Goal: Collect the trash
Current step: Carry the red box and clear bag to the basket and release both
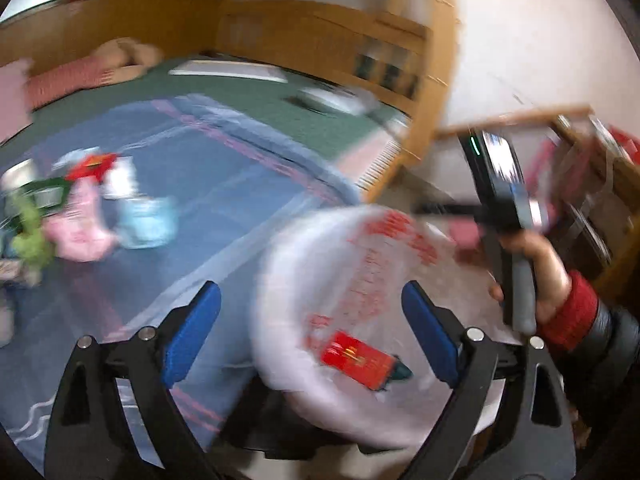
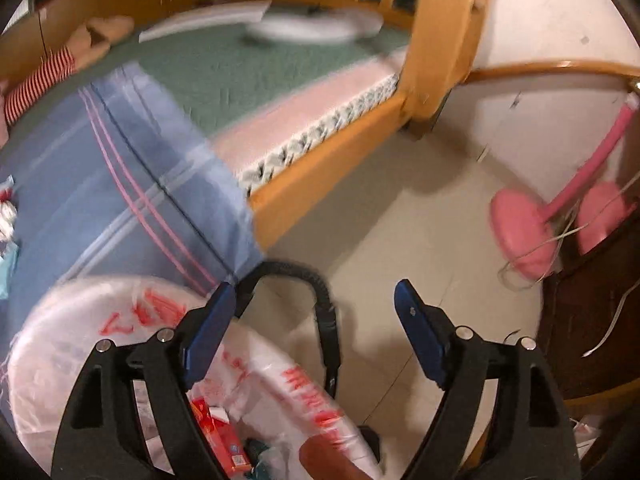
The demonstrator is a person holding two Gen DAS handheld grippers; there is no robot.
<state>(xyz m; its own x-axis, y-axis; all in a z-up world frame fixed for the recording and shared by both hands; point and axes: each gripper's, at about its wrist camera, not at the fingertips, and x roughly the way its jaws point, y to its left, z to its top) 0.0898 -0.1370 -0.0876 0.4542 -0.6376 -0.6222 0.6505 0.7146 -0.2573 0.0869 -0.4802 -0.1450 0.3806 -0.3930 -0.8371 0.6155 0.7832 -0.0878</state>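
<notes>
A translucent white plastic bag (image 1: 360, 280) printed with red characters hangs open at the bed's edge, about 6 o'clock in the left wrist view, blurred by motion. Inside it lies a red packet (image 1: 356, 360) with gold marks, tilted, with something dark green at its lower end. In the right wrist view the bag sits at 7 o'clock. A heap of trash (image 1: 88, 208) lies on the blue bedspread at 9 o'clock in the left wrist view: pink, pale blue, red, white and green wrappers bunched together, too blurred to name singly.
</notes>
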